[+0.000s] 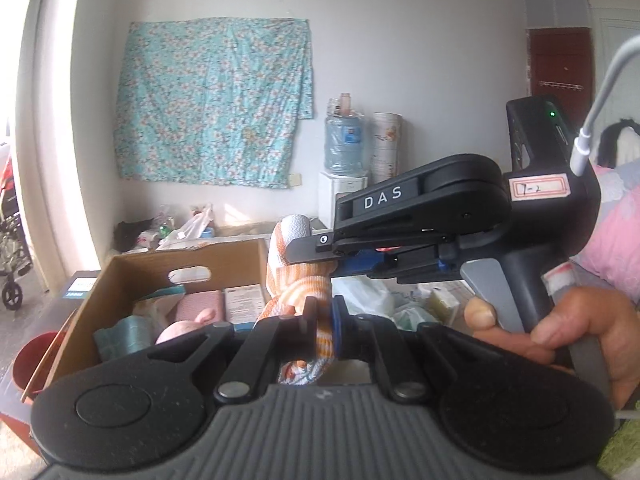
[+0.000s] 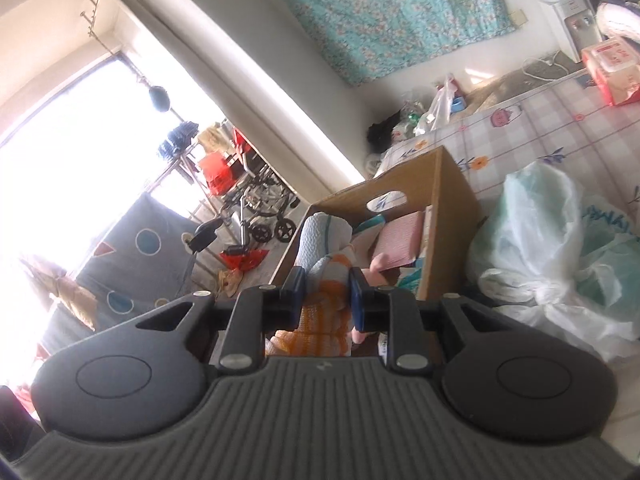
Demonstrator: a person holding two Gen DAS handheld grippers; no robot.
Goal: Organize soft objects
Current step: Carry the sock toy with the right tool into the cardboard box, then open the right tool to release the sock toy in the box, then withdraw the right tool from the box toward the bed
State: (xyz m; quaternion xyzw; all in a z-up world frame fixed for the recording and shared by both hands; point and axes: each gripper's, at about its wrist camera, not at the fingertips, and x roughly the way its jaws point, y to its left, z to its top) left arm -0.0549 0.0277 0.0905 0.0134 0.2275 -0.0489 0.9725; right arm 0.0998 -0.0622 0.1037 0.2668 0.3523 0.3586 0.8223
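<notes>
At the left of the left wrist view, a cardboard box (image 1: 132, 280) is seen standing open on the bed. Several soft items are already lodged inside it: a teal bundle (image 1: 124, 338), a pink plush piece (image 1: 188, 326) and a folded pink cloth (image 1: 200, 306), with flat packets beside them. This part of the task is judged done.

At the centre, an orange-and-white striped towel (image 1: 296, 280) is held in the air, just beside the box's right wall and above its rim. The left gripper (image 1: 322, 330) is clamped on the towel's lower portion, the fabric being pinched between its blue pads. The right gripper (image 1: 316, 248), seen from the side, is closed on the upper portion of the same towel; in its own view the striped fabric (image 2: 324, 312) is shown pressed between its fingers, with the box (image 2: 452, 216) directly ahead.

To the right, white and pale-green plastic bags (image 2: 560, 248) are seen lying on the patterned sheet (image 2: 540, 128), and a pink packet (image 2: 610, 70) rests farther back. Their contents cannot be determined.

The towel is judged not yet stowed; its placement in the box remains, and possibly further items on the bed.
</notes>
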